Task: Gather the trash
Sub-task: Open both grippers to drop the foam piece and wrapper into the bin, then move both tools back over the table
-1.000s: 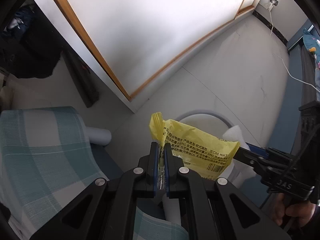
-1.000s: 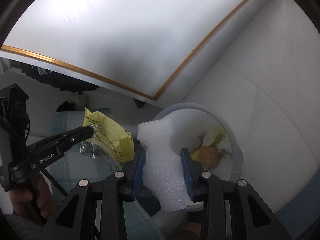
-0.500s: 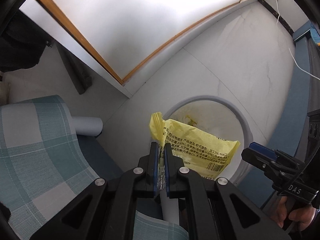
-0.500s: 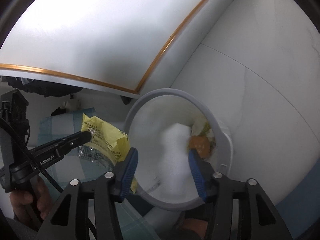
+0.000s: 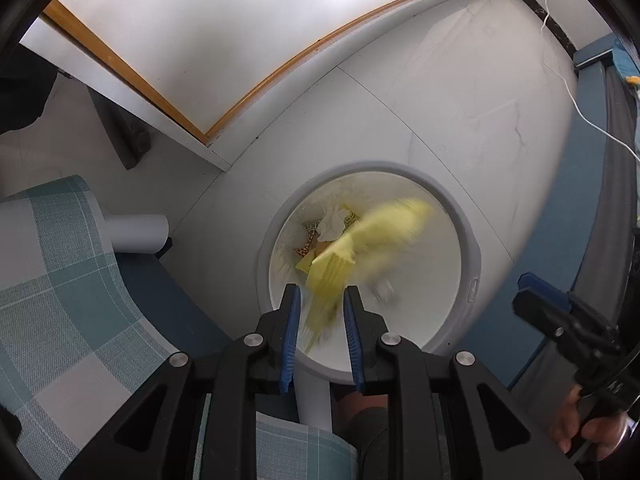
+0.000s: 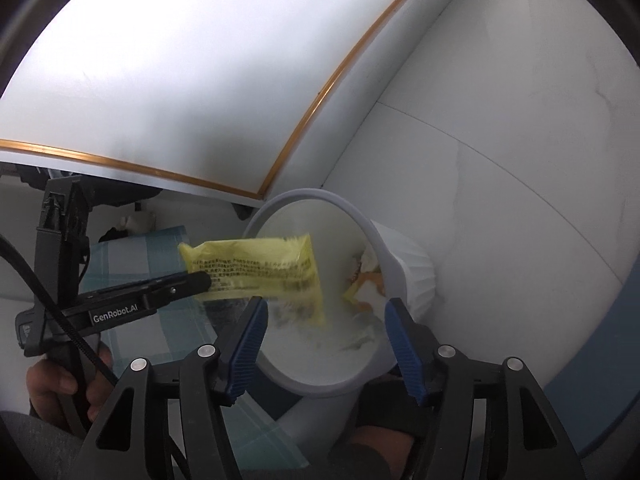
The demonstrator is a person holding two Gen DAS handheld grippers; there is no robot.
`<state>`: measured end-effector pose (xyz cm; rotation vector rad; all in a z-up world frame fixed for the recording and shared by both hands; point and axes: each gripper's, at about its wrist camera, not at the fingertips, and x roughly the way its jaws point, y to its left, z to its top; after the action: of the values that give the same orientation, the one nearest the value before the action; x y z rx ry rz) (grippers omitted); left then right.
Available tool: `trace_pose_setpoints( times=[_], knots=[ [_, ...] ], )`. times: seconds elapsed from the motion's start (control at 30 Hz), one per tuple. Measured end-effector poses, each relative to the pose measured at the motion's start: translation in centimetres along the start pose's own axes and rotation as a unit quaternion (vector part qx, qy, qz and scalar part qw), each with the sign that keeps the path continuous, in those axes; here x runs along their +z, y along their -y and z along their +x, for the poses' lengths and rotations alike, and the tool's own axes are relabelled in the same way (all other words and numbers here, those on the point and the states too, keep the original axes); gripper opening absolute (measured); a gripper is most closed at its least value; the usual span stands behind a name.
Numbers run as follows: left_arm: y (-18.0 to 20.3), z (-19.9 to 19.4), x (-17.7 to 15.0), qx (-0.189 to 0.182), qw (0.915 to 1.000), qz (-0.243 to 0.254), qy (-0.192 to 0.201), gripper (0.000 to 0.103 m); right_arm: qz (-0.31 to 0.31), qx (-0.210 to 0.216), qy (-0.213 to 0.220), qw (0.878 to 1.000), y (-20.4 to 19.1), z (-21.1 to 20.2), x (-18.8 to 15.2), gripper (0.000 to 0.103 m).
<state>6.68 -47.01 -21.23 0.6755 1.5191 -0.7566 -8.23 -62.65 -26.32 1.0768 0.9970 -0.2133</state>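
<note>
- Under both grippers, on pale floor, stands the white trash bin (image 5: 466, 264), its mouth open and its bottom holding crumpled paper and scraps (image 5: 332, 222).
- Beside the bin, a checked teal cloth (image 5: 60, 280) drapes over a surface.
- Over the bin's mouth hangs the yellow snack wrapper (image 6: 256, 270), motion-blurred, its near end lying loose between the left gripper's (image 5: 319, 295) blue pads, which have just been opening and no longer press on it.
- Nearby, the right gripper (image 6: 322, 308) points into the bin with its jaws spread wide, having just been opening, and nothing lies between them.
</note>
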Motion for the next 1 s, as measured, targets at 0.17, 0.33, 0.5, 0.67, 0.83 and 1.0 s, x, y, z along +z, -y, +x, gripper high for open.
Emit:
trace_pose_setpoints(
  times=[0.17, 0.33, 0.5, 0.67, 0.83, 1.0],
  knots=[
    [-0.7, -1.0, -1.2, -0.049, 0.9986, -0.015, 0.01, 0.03, -0.013, -0.006, 0.007, 1.0, -0.8, -1.5, 0.4, 0.062],
    [-1.1, -3.2, -2.2, -0.052, 0.9975, -0.008, 0.047, 0.045, -0.036, -0.013, 0.027, 0.999, -2.3, -3.5, 0.7, 0.062],
    [-2.4, -7.7, -4.1, -0.035, 0.9921, -0.033, 0.116, 0.045, -0.061, -0.016, 0.054, 0.997, -4.2, -6.0, 0.8, 0.065],
    [-5.4, -13.3, -6.9, -0.031, 0.976, -0.102, 0.19, 0.045, -0.119, -0.011, 0.092, 0.989, -8.7, -9.3, 0.7, 0.069],
    [-8.1, -18.0, -10.1, -0.015, 0.9527, -0.156, 0.26, 0.055, -0.157, 0.002, 0.123, 0.98, -13.3, -11.8, -0.6, 0.072],
    [-10.4, -21.7, -13.6, 0.003, 0.9332, -0.187, 0.307, 0.059, -0.232, -0.014, 0.181, 0.956, -18.6, -14.7, -3.4, 0.075]
  ],
)
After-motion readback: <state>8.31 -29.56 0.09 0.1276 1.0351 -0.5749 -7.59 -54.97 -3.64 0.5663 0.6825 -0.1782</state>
